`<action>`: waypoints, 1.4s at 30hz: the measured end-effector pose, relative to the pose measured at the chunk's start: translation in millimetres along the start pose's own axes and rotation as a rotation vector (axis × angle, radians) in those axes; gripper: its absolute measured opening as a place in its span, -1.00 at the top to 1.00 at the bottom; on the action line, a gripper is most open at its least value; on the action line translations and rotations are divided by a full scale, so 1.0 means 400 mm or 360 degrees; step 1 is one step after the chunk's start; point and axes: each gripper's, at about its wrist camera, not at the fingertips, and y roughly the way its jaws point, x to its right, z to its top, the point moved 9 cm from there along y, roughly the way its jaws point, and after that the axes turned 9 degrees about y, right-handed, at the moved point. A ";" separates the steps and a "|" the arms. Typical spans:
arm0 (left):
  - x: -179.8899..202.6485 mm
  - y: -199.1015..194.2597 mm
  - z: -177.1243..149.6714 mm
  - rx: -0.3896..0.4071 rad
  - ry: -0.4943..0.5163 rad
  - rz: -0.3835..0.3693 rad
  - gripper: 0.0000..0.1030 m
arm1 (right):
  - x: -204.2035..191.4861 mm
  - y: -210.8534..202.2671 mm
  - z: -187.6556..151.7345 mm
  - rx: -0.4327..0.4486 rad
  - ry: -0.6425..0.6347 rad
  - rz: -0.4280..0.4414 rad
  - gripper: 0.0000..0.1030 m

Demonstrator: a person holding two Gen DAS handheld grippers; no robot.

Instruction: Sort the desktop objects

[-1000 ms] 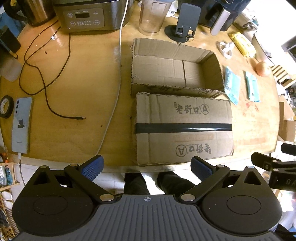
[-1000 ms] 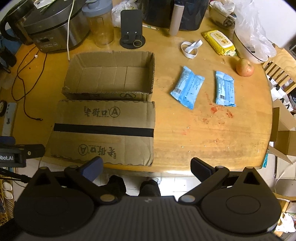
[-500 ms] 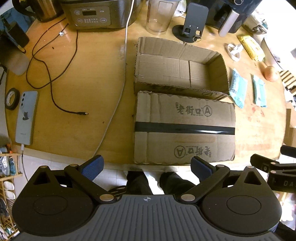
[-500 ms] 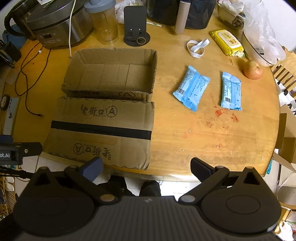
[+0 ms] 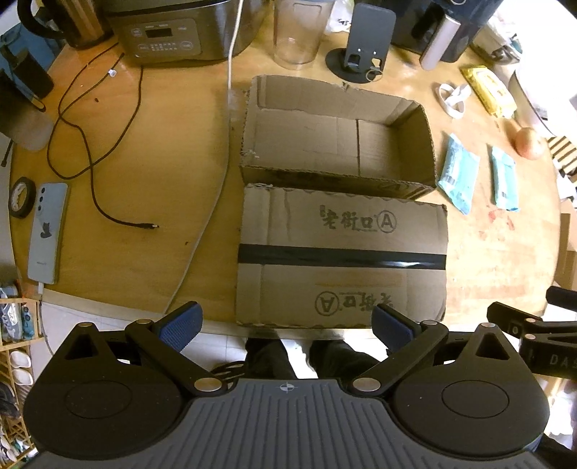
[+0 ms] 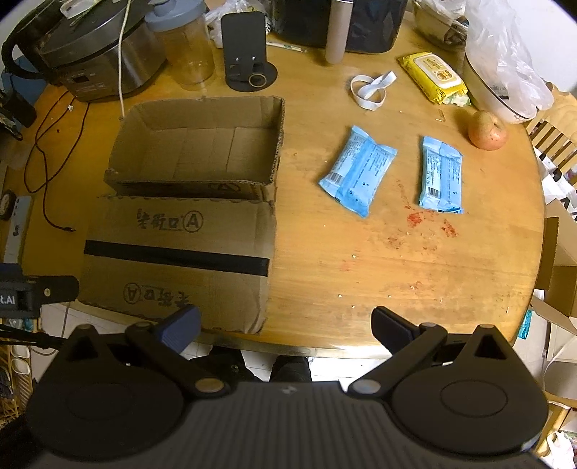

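Note:
An empty open cardboard box (image 5: 339, 144) (image 6: 202, 151) sits mid-table, its big flap (image 5: 339, 252) (image 6: 173, 252) folded flat toward the front edge. To its right lie two blue packets (image 6: 359, 169) (image 6: 441, 175), also seen in the left wrist view (image 5: 458, 173) (image 5: 505, 178). Past them rest an apple (image 6: 487, 130), a white band (image 6: 371, 90) and a yellow wipes pack (image 6: 434, 75). My left gripper (image 5: 285, 324) hangs open over the front edge by the flap. Right of the flap, my right gripper (image 6: 286, 324) is open too, holding nothing.
A rice cooker (image 5: 176, 32), clear jar (image 5: 297, 36) and black phone stand (image 5: 364, 43) line the back. A black cable (image 5: 93, 151), a phone (image 5: 47, 234) and a tape roll (image 5: 21, 196) lie at the left. A person's legs (image 5: 306, 357) show below the table edge.
Both grippers have drawn back and up from the table, so more of it shows. Nothing on the table has moved.

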 end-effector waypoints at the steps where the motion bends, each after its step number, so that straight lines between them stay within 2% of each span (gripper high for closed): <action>1: 0.005 0.001 0.001 -0.0002 0.0005 0.0002 -1.00 | 0.005 0.000 0.000 -0.0002 0.0001 0.0001 -1.00; 42: 0.162 0.018 0.019 -0.0033 0.0117 0.0001 -1.00 | 0.174 -0.003 -0.011 -0.0001 0.0112 -0.0031 -1.00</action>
